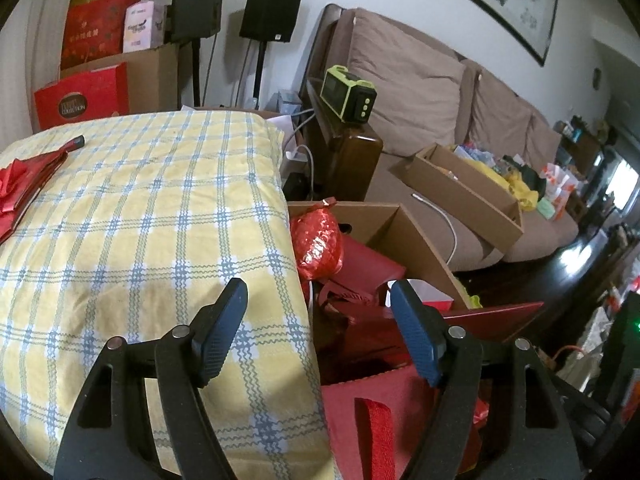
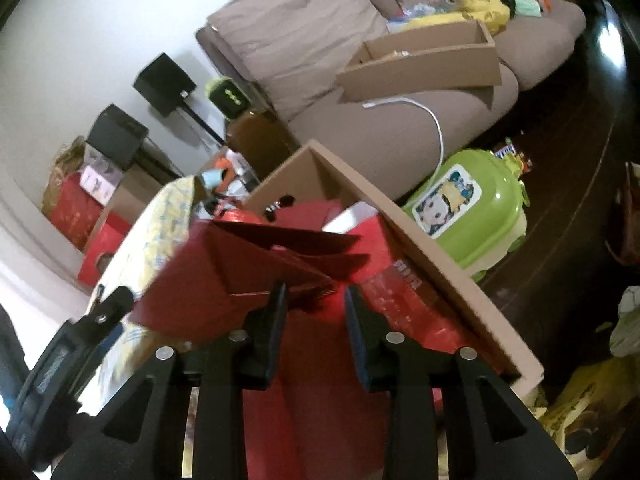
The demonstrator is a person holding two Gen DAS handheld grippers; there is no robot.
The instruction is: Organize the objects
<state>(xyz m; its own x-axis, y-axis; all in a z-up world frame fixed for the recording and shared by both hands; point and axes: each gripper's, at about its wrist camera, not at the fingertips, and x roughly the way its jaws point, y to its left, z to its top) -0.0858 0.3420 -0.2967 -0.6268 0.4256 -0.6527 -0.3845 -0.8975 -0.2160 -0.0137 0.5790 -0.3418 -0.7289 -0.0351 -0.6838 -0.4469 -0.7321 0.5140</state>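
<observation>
A brown cardboard box [image 1: 416, 240] stands beside a yellow plaid cushion [image 1: 140, 220] and holds red paper bags [image 1: 380, 400] and a red foil bundle [image 1: 318, 244]. My left gripper [image 1: 318, 312] hangs open over the cushion's edge and the bags, with nothing between its fingers. In the right wrist view a flattened red paper bag [image 2: 240, 264] lies tilted across the box [image 2: 420, 248]. Its near corner sits at the tips of my right gripper [image 2: 314, 304]. Those jaws stand a little apart and the pads do not press on the bag.
A red bag with a bow [image 1: 24, 184] lies on the cushion's far left. A brown sofa [image 1: 420, 80] carries a cardboard tray [image 1: 460, 184] of clutter. A green stool [image 2: 472, 208] stands on the dark floor right of the box. Speakers and gift boxes line the wall.
</observation>
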